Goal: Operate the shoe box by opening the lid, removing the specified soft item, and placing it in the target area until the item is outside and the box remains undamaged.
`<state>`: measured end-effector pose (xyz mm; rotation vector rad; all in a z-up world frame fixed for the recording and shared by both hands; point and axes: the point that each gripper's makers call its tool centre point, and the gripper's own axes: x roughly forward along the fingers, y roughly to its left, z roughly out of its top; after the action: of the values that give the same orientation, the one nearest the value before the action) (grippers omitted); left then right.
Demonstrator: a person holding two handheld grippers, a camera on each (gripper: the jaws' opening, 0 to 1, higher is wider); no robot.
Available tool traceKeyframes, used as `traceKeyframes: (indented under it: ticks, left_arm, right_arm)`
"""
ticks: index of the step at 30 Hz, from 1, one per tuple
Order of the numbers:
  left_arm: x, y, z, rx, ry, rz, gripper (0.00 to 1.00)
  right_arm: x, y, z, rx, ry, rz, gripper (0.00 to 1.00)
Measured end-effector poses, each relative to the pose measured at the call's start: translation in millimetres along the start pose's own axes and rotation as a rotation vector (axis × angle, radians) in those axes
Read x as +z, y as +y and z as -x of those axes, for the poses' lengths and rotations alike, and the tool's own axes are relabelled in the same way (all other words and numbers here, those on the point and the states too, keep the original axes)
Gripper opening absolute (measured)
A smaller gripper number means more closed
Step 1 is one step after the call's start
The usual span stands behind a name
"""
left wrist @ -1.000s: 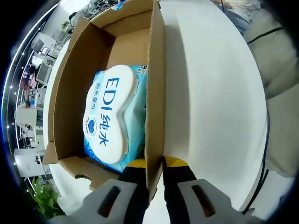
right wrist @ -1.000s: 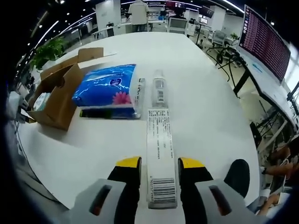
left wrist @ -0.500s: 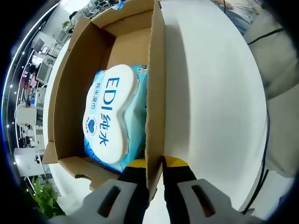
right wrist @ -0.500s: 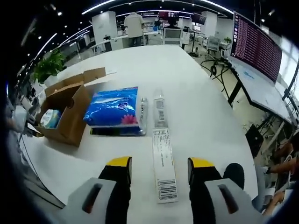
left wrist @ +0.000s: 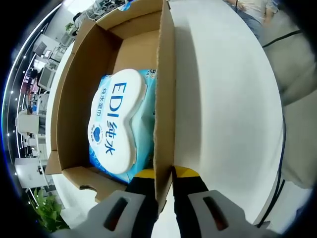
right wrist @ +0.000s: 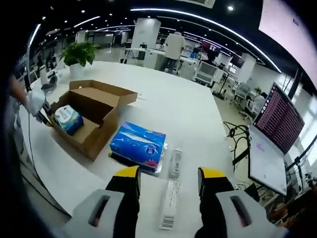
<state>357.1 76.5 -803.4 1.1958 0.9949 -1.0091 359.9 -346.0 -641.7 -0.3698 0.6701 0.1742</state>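
Open brown cardboard shoe box [left wrist: 166, 89], blue-white wet-wipes pack [left wrist: 119, 124] flat inside.

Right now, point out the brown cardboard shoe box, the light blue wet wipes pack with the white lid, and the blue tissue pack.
brown cardboard shoe box [left wrist: 165, 99], left gripper view, on its near side wall.
light blue wet wipes pack [left wrist: 115, 121], left gripper view, on its white lid.
blue tissue pack [right wrist: 138, 146], right gripper view, on its top face.

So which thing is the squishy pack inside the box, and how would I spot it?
Find the open cardboard shoe box at the edge of the white table. Lying inside is the wet wipes pack, the box's sole item, light blue with a big white lid marked EDI. The darker blue flowered pack lies outside on the table.
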Motion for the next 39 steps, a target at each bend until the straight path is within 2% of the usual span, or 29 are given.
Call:
traceKeyframes:
  ticks: [3, 5, 7, 10, 14, 20, 25, 26, 27, 29, 32, 39]
  left_arm:
    - [0.1, 0.0, 0, 0.001, -0.002, 0.000, 0.07]
    - [0.1, -0.1, 0, 0.004, -0.002, -0.002, 0.08]
    - [0.1, 0.0, 0, 0.006, -0.001, -0.003, 0.08]
    - [0.1, 0.0, 0, 0.001, 0.001, 0.000, 0.07]
    - [0.1, 0.0, 0, 0.004, 0.001, -0.003, 0.08]
    - [0.0, 0.2, 1, 0.005, -0.002, -0.002, 0.08]
    - [0.1, 0.3, 1, 0.000, -0.001, 0.003, 0.08]
    - [0.3, 0.3, 1, -0.002, -0.001, 0.005, 0.07]
    - [0.3, 0.1, 1, -0.005, 0.000, 0.006, 0.07]
    - [0.0, 0.0, 1, -0.004, 0.001, 0.006, 0.07]
    - [0.1, 0.0, 1, -0.001, 0.001, 0.003, 0.07]
    - [-0.1, -0.2, 0, 0.001, 0.002, 0.003, 0.08]
  right_arm:
    - [5.0, 7, 2, 0.004, 0.032, 0.112, 0.44]
    - [9.1, 13, 3, 0.016, 0.021, 0.106, 0.43]
    - [17.8, 23, 4, 0.058, -0.009, 0.080, 0.44]
    - [26.0, 27, 7, 0.064, -0.018, 0.074, 0.44]
    - [43.7, 33, 9, 0.076, -0.048, 0.136, 0.44]
    - [55.2, 39, 7, 0.095, -0.058, 0.169, 0.41]
    - [72.4, 63, 5, 0.191, -0.108, 0.138, 0.43]
    - [74.1, 65, 5, 0.197, -0.106, 0.150, 0.43]
    - [76.3, 71, 4, 0.213, -0.104, 0.204, 0.42]
    - [79.0, 77, 2, 0.202, -0.092, 0.322, 0.40]
    - [74.9, 88, -5, 0.244, -0.060, 0.367, 0.41]
    - [75.1, 111, -12, 0.302, -0.055, 0.401, 0.43]
